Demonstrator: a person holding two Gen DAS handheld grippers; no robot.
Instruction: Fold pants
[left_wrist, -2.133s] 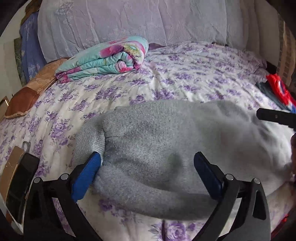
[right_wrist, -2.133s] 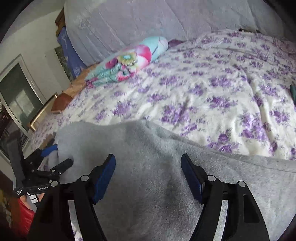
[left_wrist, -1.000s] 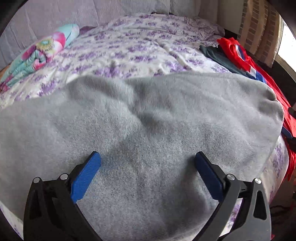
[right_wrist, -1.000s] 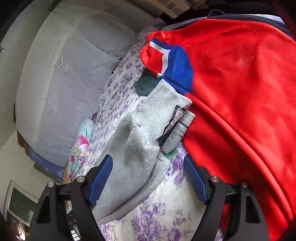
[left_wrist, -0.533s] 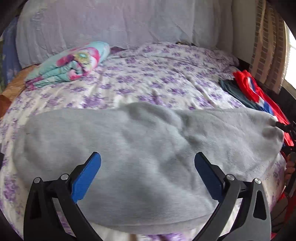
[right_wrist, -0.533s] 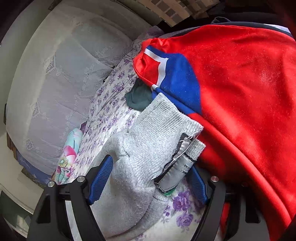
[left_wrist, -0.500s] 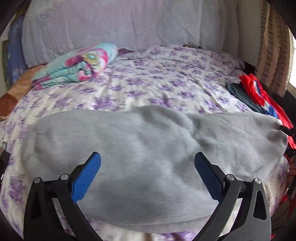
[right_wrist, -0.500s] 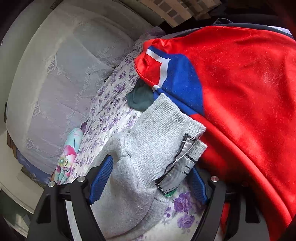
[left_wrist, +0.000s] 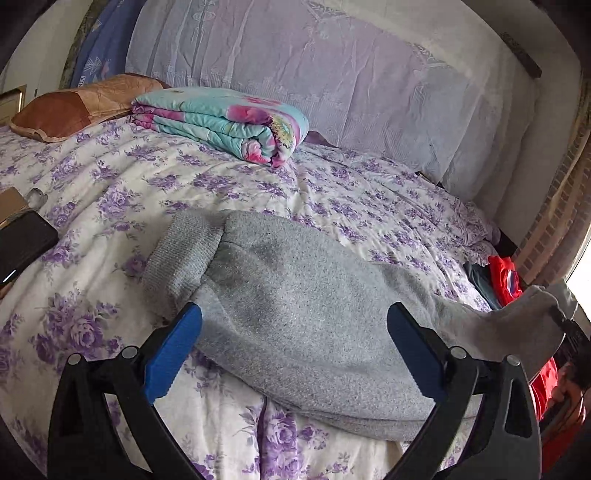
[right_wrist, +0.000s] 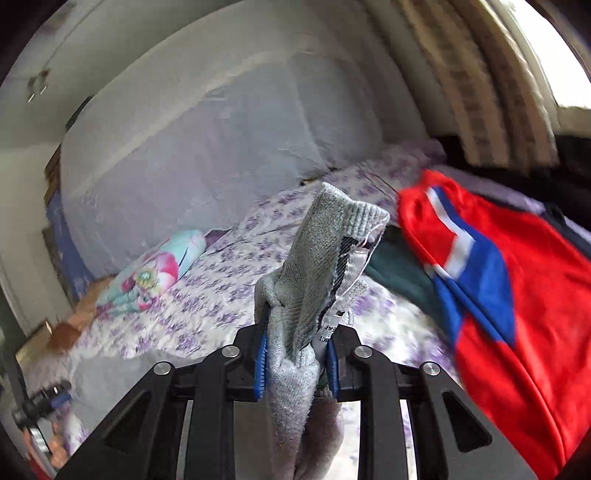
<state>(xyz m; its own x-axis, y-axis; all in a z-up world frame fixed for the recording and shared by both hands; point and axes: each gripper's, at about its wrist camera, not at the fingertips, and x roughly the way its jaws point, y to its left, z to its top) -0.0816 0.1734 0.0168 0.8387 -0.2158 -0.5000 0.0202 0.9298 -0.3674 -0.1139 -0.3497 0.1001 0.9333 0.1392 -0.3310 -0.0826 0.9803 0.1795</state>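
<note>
- My right gripper (right_wrist: 295, 360) is pinched tight on the waistband end of the grey knit pants (left_wrist: 314, 325); fabric bunches up betw the blue pads (right_wrist: 260, 363), sewn label showing beside them.
- That end is raised off the bed; in the left wrist view it rises at far right, near the red garment (left_wrist: 504, 275).
- My left gripper (left_wrist: 291, 354) is spread wide, nothing in it, hovering low over the mid part of the pants. Can't tell if it's touching the cloth.
- Rest of the pants lies on the floral bedspread (left_wrist: 110, 192), ribbed cuff (left_wrist: 181, 254) at the left end, legs look stacked one on the other.
- Handling, my read: thick soft knit, limp, no stiffness, so it'll sag and drag wherever unsupported. Light enough for one gripper, not slippery; fuzzy surface prob grips the bedspread and itself.
- Ribbed cuff and waistband are the firmest bits, best places to grab. A mid-leg pinch would likely take only the top layer.
- Next, I'd guess: left takes the cuff or pins the middle as a crease line while right carries the waistband over twd the cuff.
- Risk: right-side bunch is uneven, could lay down twisted; also close to the red garment (right_wrist: 517, 295) and dark green cloth (right_wrist: 395, 269), may snag them.
- Folded floral quilt (left_wrist: 221, 122) is well apart, no issue.
</note>
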